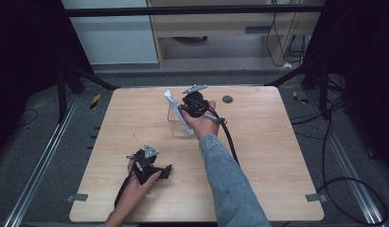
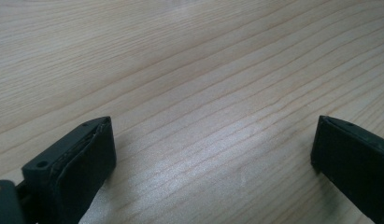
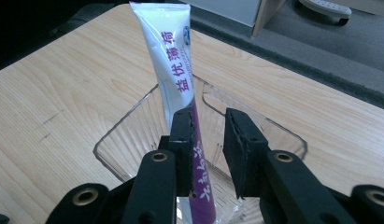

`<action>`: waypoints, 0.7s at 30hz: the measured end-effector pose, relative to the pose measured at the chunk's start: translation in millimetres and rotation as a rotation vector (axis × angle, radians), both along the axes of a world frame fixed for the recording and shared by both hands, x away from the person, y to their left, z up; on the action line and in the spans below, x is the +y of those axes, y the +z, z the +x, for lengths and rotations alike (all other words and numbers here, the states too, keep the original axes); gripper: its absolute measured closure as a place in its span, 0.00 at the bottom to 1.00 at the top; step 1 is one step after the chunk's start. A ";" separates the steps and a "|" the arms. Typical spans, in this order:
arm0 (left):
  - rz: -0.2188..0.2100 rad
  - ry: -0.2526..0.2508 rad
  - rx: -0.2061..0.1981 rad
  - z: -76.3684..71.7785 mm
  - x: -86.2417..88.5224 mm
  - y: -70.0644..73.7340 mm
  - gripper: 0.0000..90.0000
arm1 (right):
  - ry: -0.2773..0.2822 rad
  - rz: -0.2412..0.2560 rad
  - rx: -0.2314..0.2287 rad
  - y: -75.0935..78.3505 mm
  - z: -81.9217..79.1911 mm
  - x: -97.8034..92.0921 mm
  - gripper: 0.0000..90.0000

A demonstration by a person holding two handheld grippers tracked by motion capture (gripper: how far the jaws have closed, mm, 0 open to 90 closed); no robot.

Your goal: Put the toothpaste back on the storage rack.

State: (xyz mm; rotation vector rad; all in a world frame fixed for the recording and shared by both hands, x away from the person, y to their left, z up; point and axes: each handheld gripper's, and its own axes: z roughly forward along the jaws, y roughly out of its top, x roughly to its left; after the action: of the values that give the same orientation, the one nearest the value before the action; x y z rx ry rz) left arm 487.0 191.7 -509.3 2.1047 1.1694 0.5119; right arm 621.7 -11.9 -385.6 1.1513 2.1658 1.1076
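A white and purple tube (image 3: 178, 70) with printed characters stands tilted inside a clear ribbed plastic container (image 3: 129, 135) on the wooden table (image 1: 258, 156). In the high view the tube (image 1: 174, 108) leans to the far left out of the container (image 1: 179, 127). My right gripper (image 3: 208, 126) is over the container with its jaws slightly apart around the tube's purple lower part. The left jaw touches the tube and the right jaw stands off it. My left gripper (image 1: 163, 171) rests low near the table's front left, jaws wide apart (image 2: 213, 135) over bare wood.
A small dark round disc (image 1: 227, 99) lies on the table at the back right of the container. A black cable (image 1: 230, 142) trails from the right gripper along the sleeve. Metal frame rails and floor cables surround the table.
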 end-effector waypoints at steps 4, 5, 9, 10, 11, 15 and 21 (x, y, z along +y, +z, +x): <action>0.000 0.000 0.000 0.0 0.0 0.0 0.00 | -0.006 0.003 -0.002 1.7 -5.6 -7.0 0.80; 0.000 0.000 0.000 0.0 0.0 0.0 0.00 | -0.007 0.002 -0.003 2.2 -7.1 -8.9 0.80; 0.000 0.000 0.000 0.0 0.0 0.0 0.00 | -0.012 0.005 -0.009 4.0 -13.9 -17.1 0.79; 0.000 0.000 0.000 0.0 0.0 0.0 0.00 | -0.014 0.008 -0.009 4.3 -15.5 -19.5 0.79; 0.000 0.000 0.000 0.0 0.0 0.0 0.00 | -0.016 0.010 -0.010 4.5 -16.8 -21.8 0.78; 0.002 -0.004 0.002 0.4 -0.5 0.2 0.00 | -0.018 0.012 -0.009 6.5 -20.4 -31.3 0.76; 0.002 -0.008 0.001 0.0 -0.6 0.1 0.00 | -0.027 0.016 -0.007 9.6 -24.8 -43.5 0.63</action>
State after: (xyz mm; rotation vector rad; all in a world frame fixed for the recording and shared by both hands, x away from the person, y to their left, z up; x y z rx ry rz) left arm 487.0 191.0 -509.2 2.1112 1.1609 0.5082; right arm 596.9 -55.4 -376.0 1.1782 2.1334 1.1174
